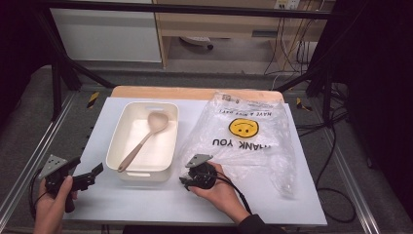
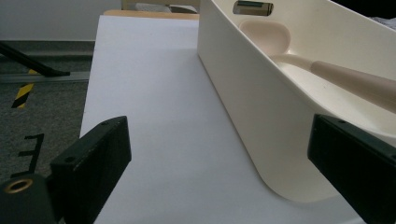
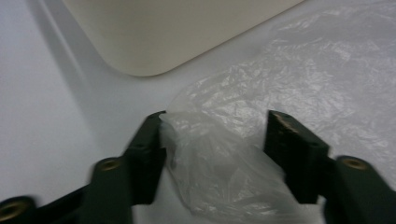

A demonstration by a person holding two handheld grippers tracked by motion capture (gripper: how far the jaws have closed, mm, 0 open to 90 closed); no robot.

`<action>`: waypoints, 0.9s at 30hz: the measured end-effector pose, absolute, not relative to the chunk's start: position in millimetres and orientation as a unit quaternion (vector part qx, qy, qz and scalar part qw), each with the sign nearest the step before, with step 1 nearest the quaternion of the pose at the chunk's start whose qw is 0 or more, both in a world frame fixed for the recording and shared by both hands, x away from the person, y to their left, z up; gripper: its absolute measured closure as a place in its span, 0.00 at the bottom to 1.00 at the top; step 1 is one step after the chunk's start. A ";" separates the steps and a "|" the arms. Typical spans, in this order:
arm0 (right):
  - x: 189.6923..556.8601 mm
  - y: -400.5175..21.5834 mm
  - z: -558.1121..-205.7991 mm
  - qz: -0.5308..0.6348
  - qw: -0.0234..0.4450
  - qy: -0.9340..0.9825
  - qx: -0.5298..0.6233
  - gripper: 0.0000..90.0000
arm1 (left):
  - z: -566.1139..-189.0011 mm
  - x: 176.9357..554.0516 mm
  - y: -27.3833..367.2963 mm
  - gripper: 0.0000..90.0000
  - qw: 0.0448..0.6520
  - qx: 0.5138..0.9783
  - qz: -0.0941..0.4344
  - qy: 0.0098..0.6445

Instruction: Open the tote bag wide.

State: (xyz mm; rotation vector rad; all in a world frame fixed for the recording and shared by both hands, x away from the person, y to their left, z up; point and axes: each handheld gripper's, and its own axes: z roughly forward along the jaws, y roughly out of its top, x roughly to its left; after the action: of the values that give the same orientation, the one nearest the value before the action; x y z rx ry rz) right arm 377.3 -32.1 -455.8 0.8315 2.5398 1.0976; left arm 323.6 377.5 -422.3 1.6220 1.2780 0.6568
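The plastic bag [image 1: 248, 141], clear with a yellow smiley face and upside-down print, lies crumpled on the right half of the white surface [image 1: 146, 200]. Its near-left corner bunches up at about 7 o'clock from the smiley. The right hand-held gripper [image 1: 186, 179] sits at that corner. In the right gripper view, the bag [image 3: 219, 158] fills the gap between the two black jaws, which stand about half spread; the left jaw touches the bunched film, while the right jaw appears just clear of it, so a firm pinch cannot be told. The person's right hand [image 1: 219, 187] wraps the gripper body from below.

At 9 o'clock from the bag, just beside it, stands a cream tub [image 1: 127, 146] with a long-handled spoon [image 1: 143, 141] inside, bowl toward 12 o'clock and handle toward 7 o'clock.

Farther out at 9 o'clock, near the left edge of the surface, the left hand-held gripper [image 1: 95, 174] points at the tub's near-left corner. Its jaws are spread wide with nothing between them, and it stays apart from the tub [image 2: 252, 107].
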 end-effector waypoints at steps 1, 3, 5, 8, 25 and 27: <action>378.2 -32.2 -455.6 0.377 0.128 0.871 0.288 0.61 | -422.4 323.7 377.6 0.07 0.468 0.661 0.268 0.521; 381.4 -33.0 -455.6 0.382 0.130 0.866 0.294 0.77 | -422.3 323.5 377.6 0.07 0.467 0.662 0.267 0.521; 385.6 -35.0 -456.5 0.388 0.127 0.860 0.305 0.89 | -421.8 323.3 376.7 0.07 0.469 0.662 0.269 0.519; 395.5 -38.4 -459.1 0.405 0.116 0.848 0.323 0.97 | -422.4 323.9 376.1 0.07 0.466 0.665 0.268 0.519; 435.7 -49.7 -403.0 0.454 0.169 0.802 0.349 0.98 | -422.2 323.4 378.3 0.07 0.465 0.659 0.272 0.524; 443.1 -51.4 -394.3 0.460 0.171 0.795 0.357 0.98 | -422.2 323.2 377.9 0.07 0.465 0.660 0.272 0.524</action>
State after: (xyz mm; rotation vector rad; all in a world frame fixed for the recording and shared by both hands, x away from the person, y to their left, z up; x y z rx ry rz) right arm 443.1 -51.4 -394.3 1.0140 2.2570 1.3049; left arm 323.2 377.9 -422.2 1.6212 1.2871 0.6686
